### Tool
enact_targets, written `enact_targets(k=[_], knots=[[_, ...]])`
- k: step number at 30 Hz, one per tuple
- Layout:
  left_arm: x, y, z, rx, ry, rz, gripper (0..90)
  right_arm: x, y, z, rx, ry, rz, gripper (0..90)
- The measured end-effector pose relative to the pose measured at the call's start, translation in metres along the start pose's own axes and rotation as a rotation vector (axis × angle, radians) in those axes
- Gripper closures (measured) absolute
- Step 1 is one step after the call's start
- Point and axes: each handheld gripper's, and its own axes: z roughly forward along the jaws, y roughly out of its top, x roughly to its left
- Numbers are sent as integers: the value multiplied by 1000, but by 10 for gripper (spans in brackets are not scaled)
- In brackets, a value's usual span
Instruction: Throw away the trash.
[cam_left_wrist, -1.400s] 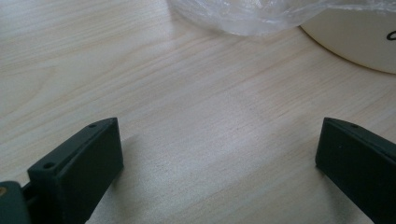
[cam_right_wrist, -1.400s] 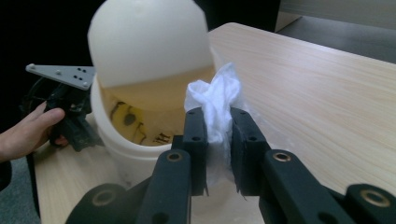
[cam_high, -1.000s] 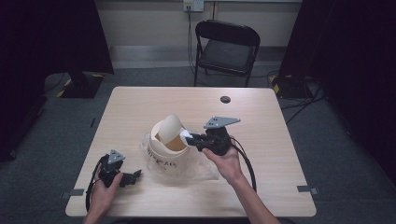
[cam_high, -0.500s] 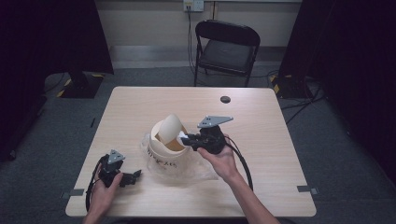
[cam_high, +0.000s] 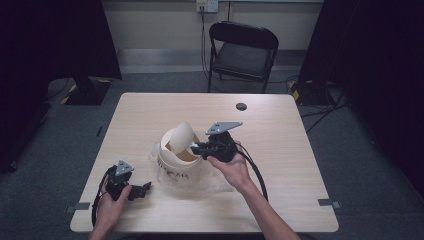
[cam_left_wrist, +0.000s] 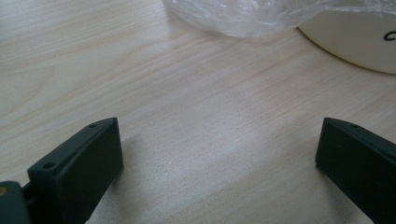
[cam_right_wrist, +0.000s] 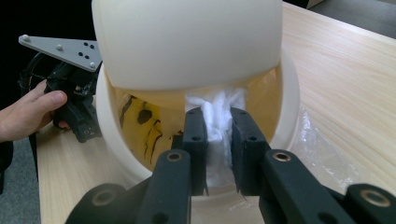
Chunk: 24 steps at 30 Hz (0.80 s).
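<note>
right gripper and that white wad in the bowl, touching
Touching. The right gripper view shows the right gripper closed on the white wad, a pad pressed on each side, at the bowl rim.

A pale wooden table (cam_high: 280, 150) is seen from above. A cream tub (cam_high: 175, 162) is set near its middle on crumpled clear plastic (cam_high: 210, 182), and a small dark disc (cam_high: 241, 106) is placed near the far edge.

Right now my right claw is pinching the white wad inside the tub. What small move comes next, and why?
Probably rub the white wad a little further along the inner wall of the tub. The right claw is shut on the wad, dark smears remain on the yellowish inside, and the raised lid leaves the mouth open. The left claw rests open on the table.
</note>
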Motion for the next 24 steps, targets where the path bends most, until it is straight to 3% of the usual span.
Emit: enact_targets(k=[5, 24], knots=[[0, 0, 0, 0, -2, -1, 2, 2, 0, 12, 46, -4, -10, 784], [0, 0, 0, 0, 0, 0, 2, 2, 8, 38, 133, 5, -17, 749]])
